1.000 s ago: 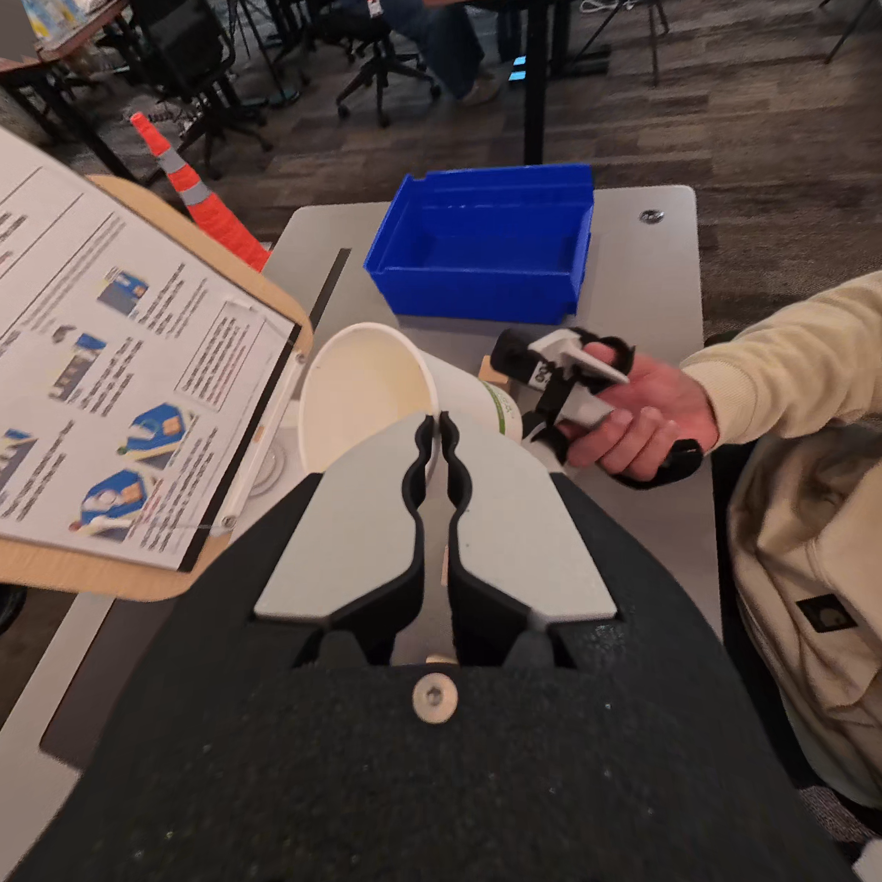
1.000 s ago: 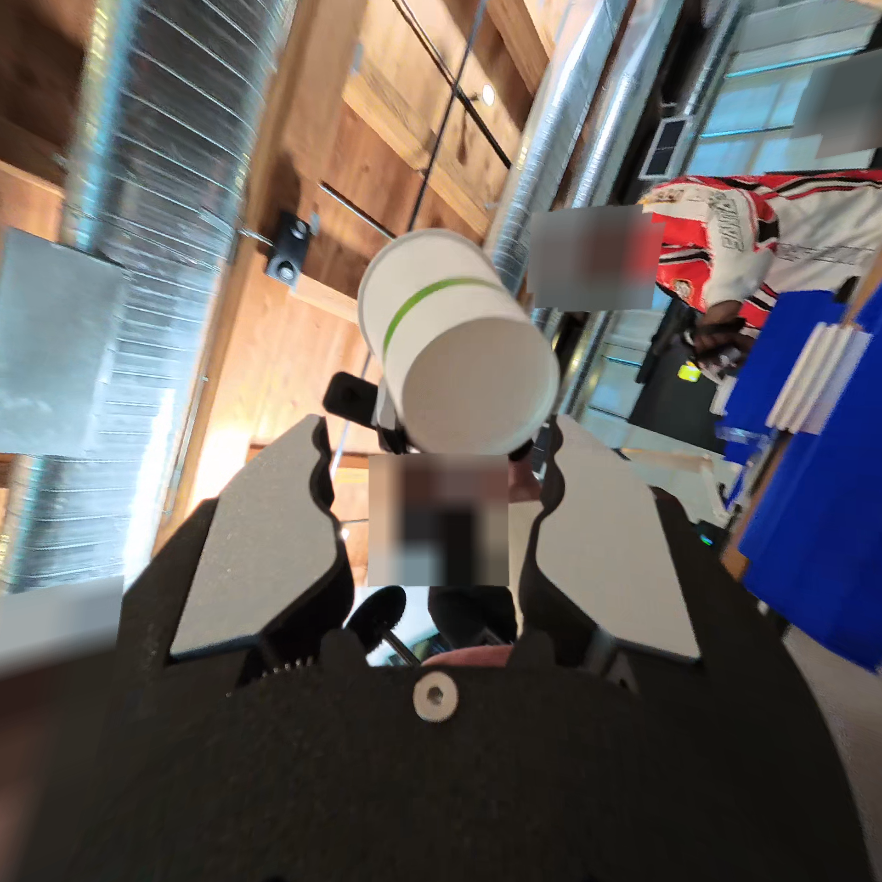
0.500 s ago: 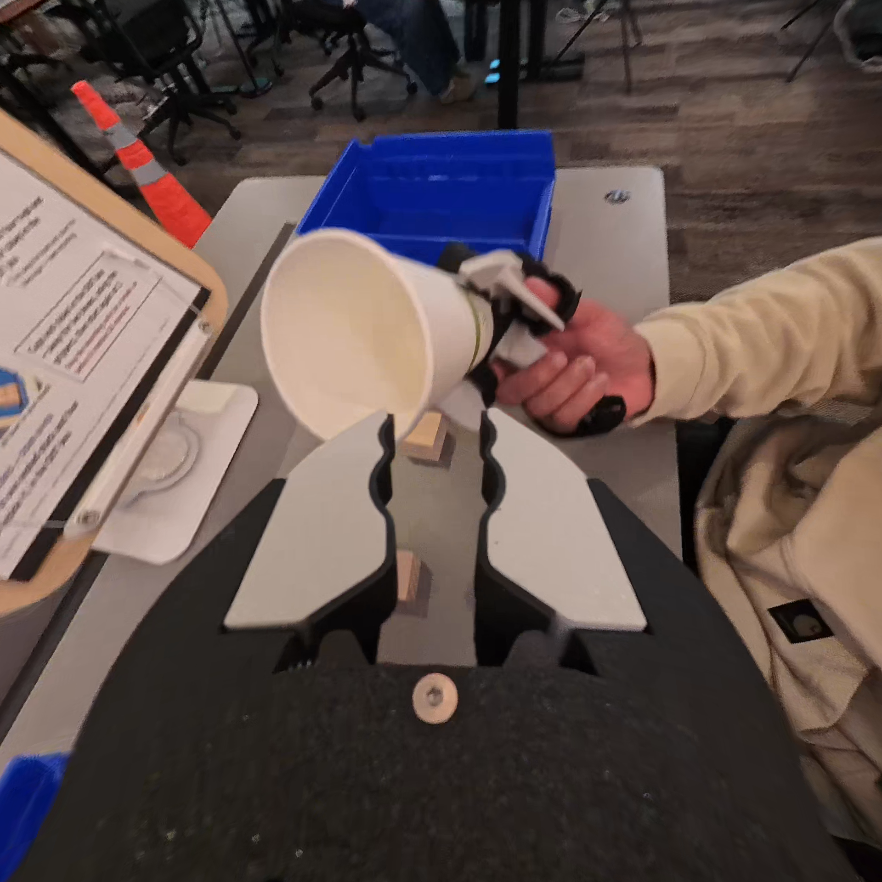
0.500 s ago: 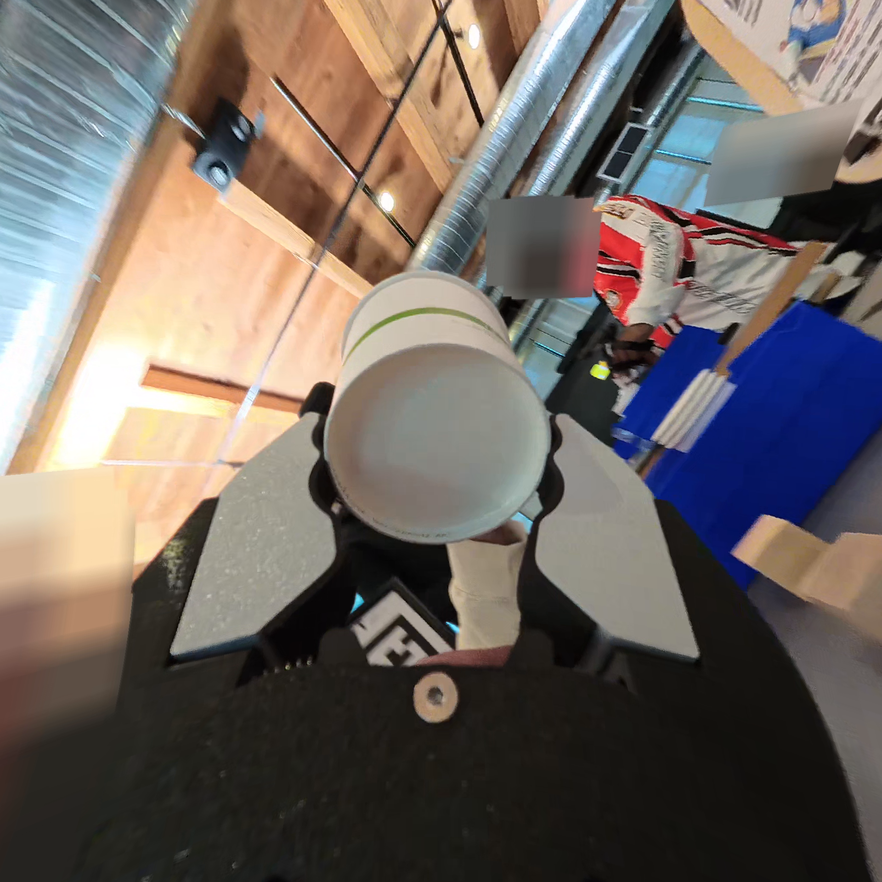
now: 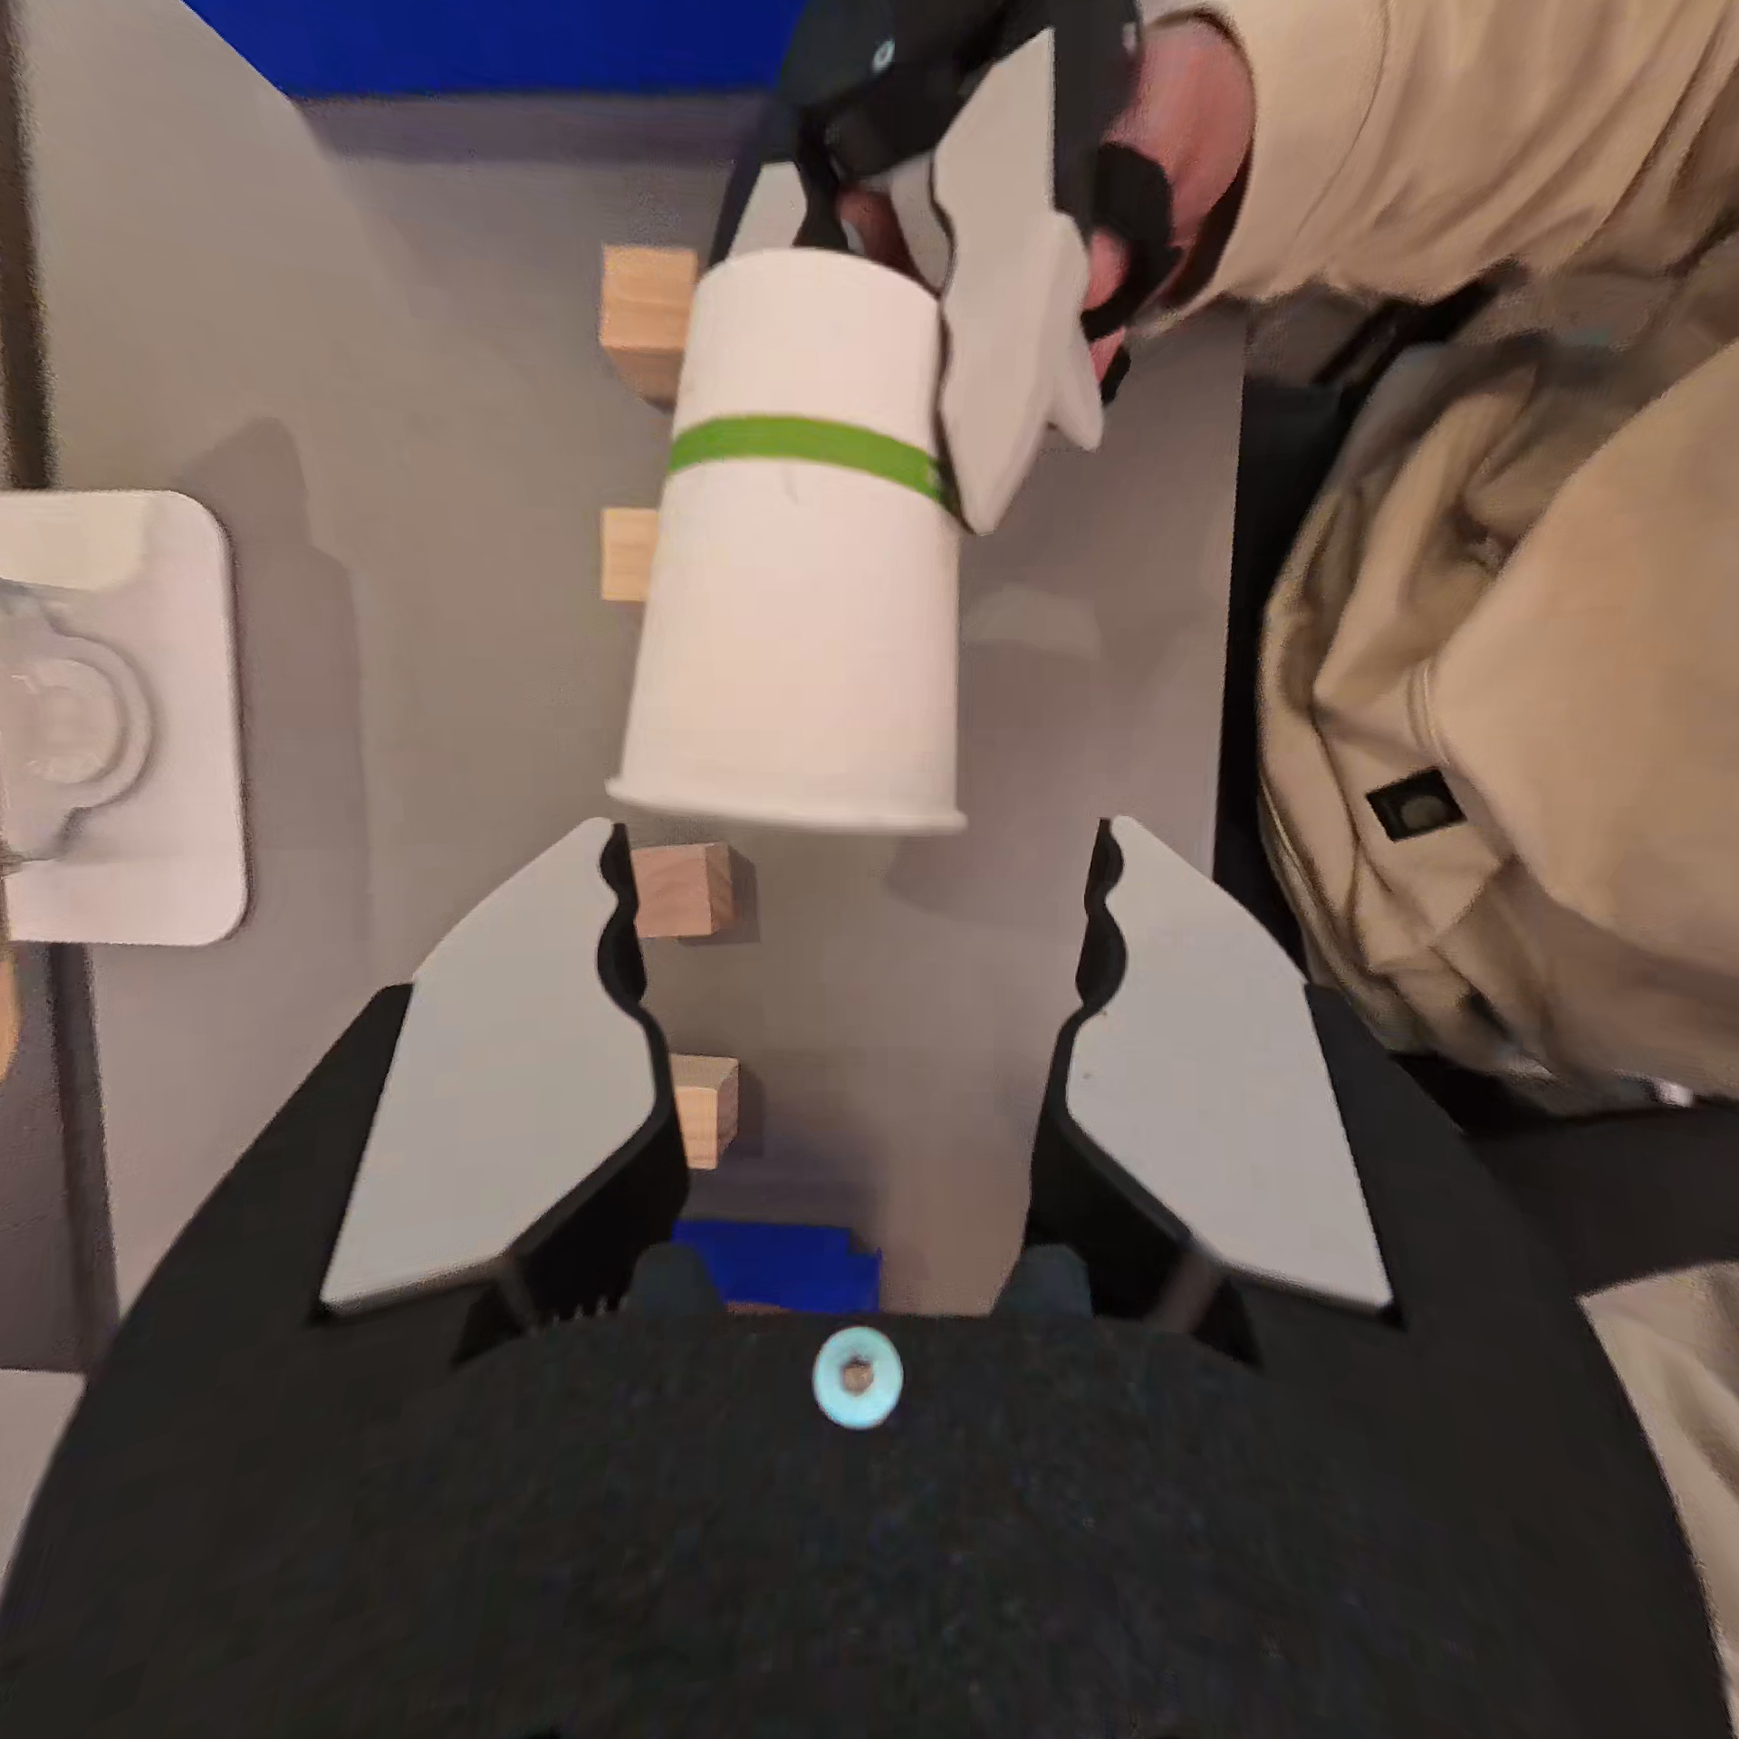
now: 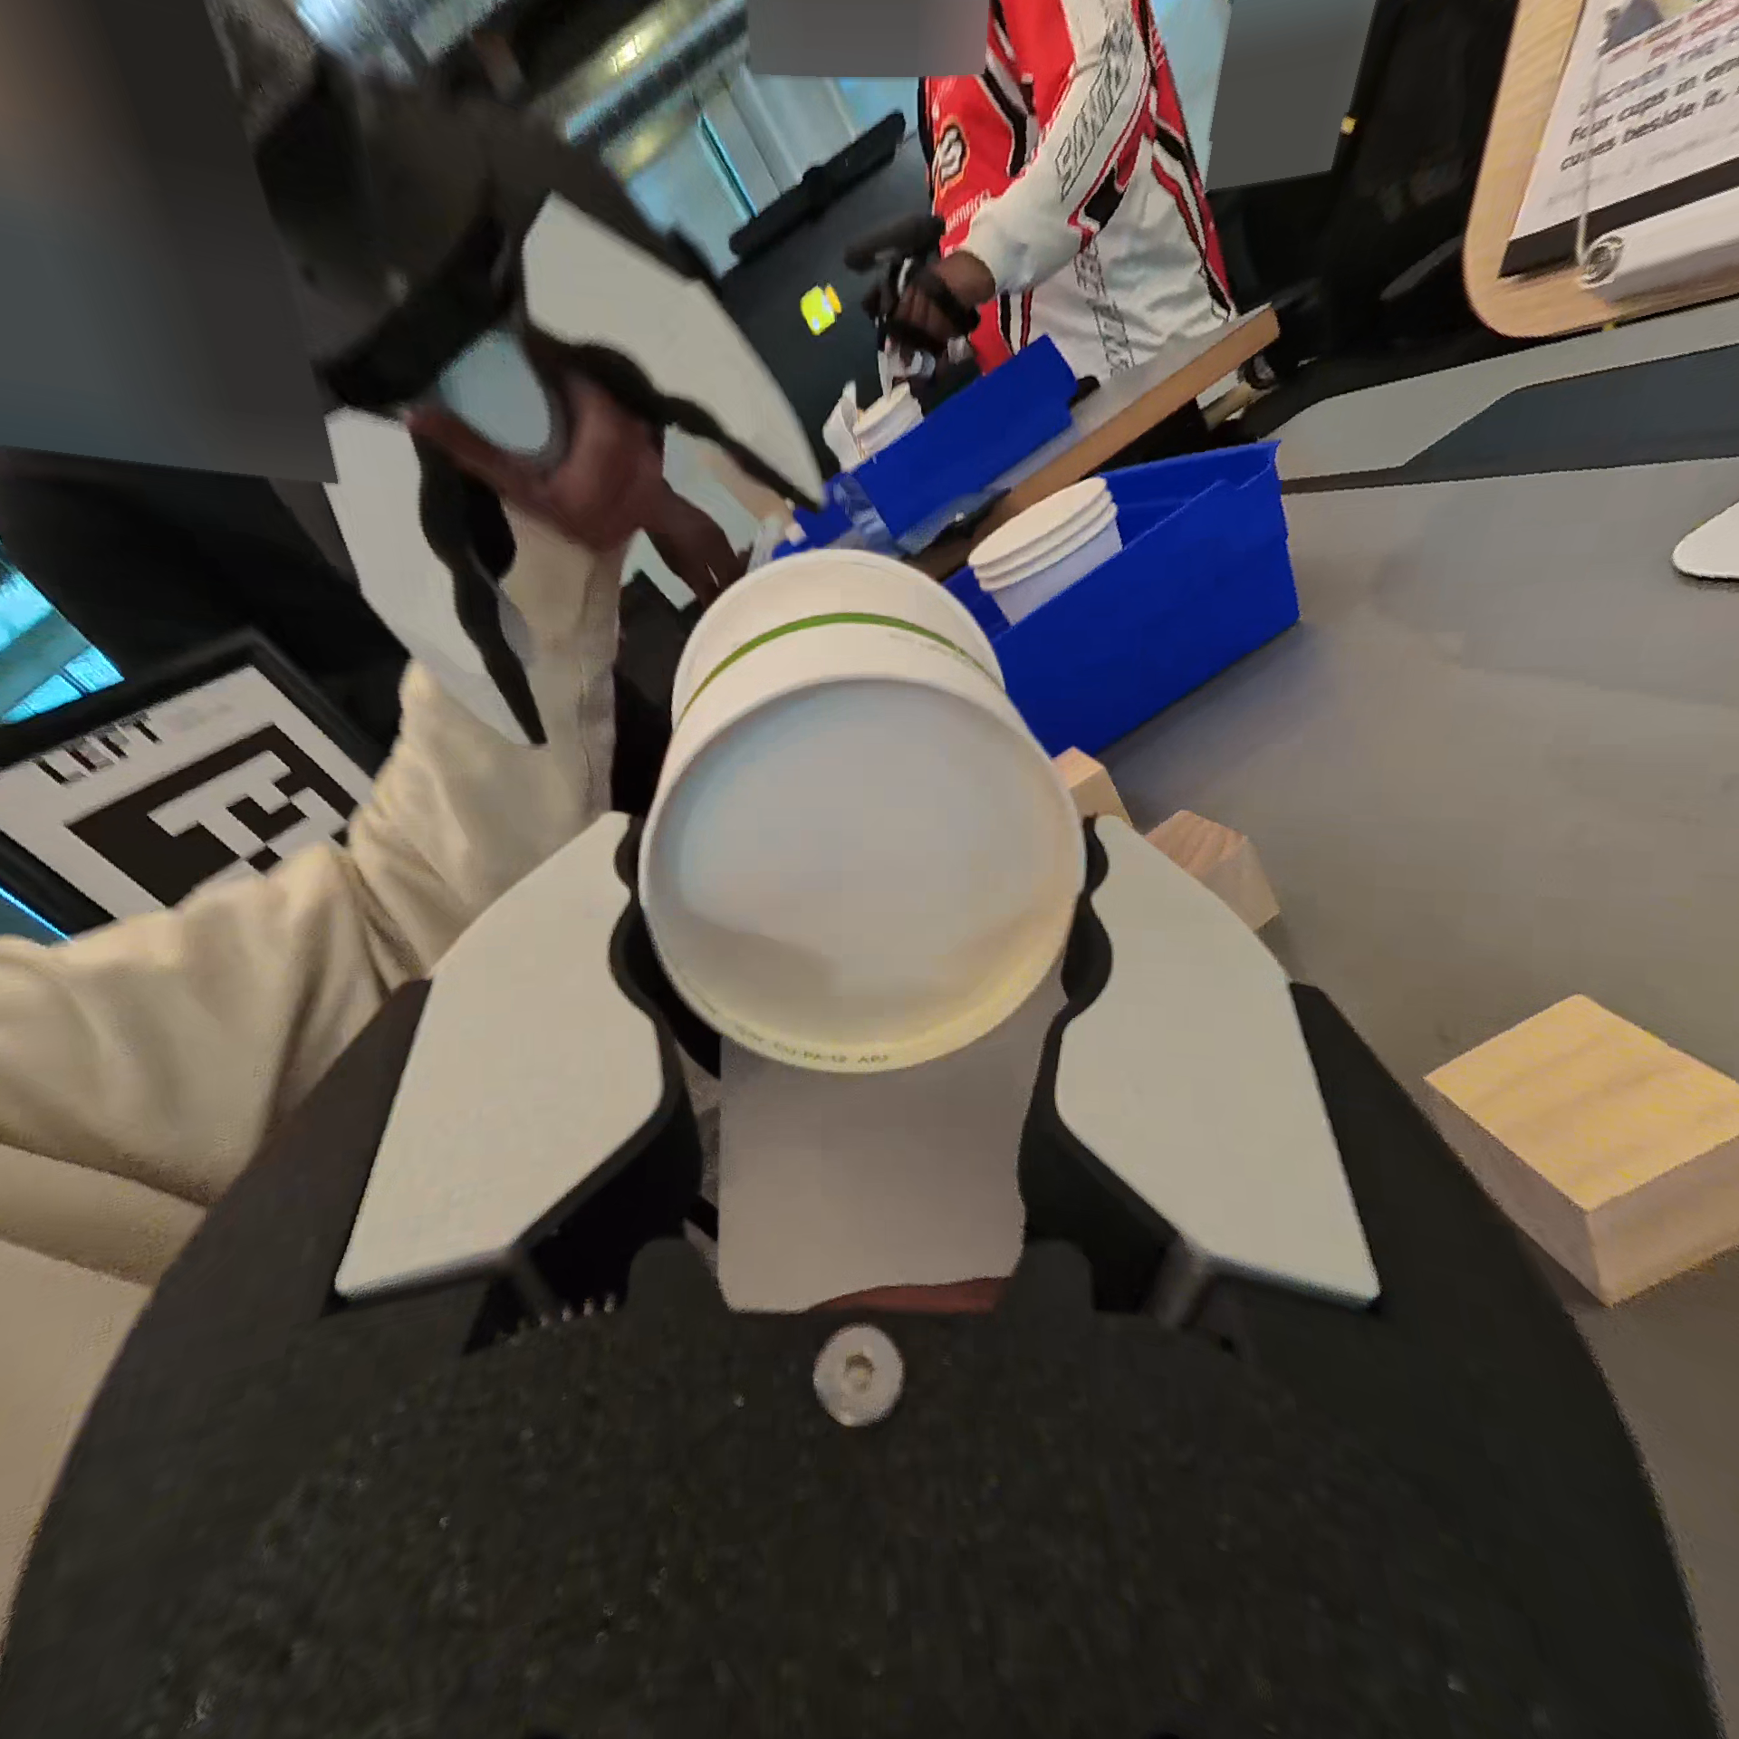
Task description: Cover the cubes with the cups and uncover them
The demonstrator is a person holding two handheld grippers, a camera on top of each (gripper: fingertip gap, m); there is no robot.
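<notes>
My right gripper (image 6: 861,847) is shut on a white paper cup with a green band (image 6: 856,875), near its base. In the left wrist view the cup (image 5: 800,602) hangs mouth down and a little tilted over a row of several wooden cubes on the grey table (image 5: 376,376). One right finger (image 5: 1007,311) shows on its side. One cube (image 5: 687,889) lies just below the rim, another (image 5: 706,1110) lies nearer, and two (image 5: 649,320) lie beyond. My left gripper (image 5: 858,847) is open and empty, above the table.
A blue bin (image 6: 1157,640) holds a stack of white cups (image 6: 1044,546). Another blue bin (image 5: 470,47) sits at the table's far end. A white stand base (image 5: 122,715) is at left, a clipboard (image 6: 1619,160) above it. Cubes (image 6: 1590,1129) lie right of the cup. A person stands at another table.
My left gripper has let go of the cup and opened wide. My right gripper has taken the cup, turned it mouth down and lowered it over the cubes. The left view has tipped downward.
</notes>
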